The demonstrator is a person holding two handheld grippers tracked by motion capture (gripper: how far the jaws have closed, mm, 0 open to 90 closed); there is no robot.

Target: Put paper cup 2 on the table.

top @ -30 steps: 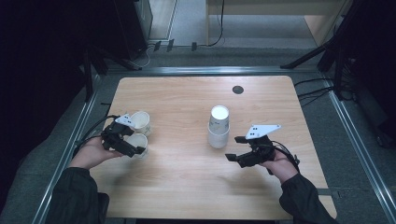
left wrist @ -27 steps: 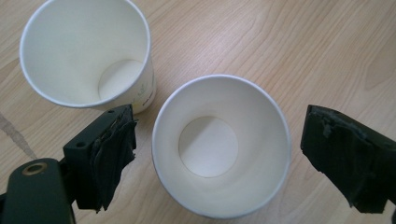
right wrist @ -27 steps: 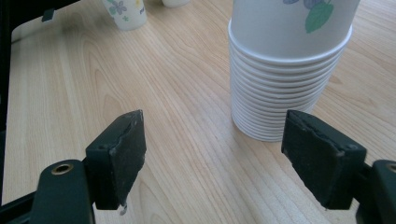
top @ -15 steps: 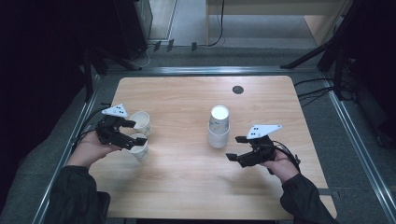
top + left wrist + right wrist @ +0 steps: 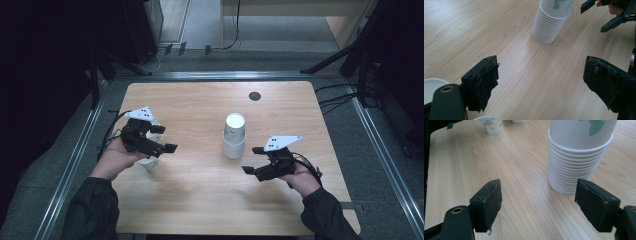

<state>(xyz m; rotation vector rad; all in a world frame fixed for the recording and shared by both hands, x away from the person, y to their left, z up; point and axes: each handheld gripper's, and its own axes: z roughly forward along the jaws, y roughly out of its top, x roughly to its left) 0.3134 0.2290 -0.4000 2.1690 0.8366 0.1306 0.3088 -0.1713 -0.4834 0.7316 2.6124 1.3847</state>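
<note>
A: Where's the cup stack?
B: The stack [image 5: 234, 136] stands upside down near the middle of the table [image 5: 200, 100], rims down on the wood. In the right gripper view it [image 5: 577, 155] sits just ahead of the right-hand jaw, with a leaf print on the top cup.
A: And the grippers?
B: The right gripper [image 5: 259, 160] hangs just beside the stack, toward the person, jaws wide apart and holding nothing. The left gripper [image 5: 164, 138] is well apart from the stack, at the table's left side, jaws also spread and empty.
A: Anything under the left one?
B: Two single cups. One cup [image 5: 149, 163] shows below the gripper, and a white rim [image 5: 431, 86] shows at the left edge of the left gripper view. Whether the gripper touches them I can't tell.
A: Other things?
B: A dark round hole [image 5: 254, 96] near the far edge.
</note>
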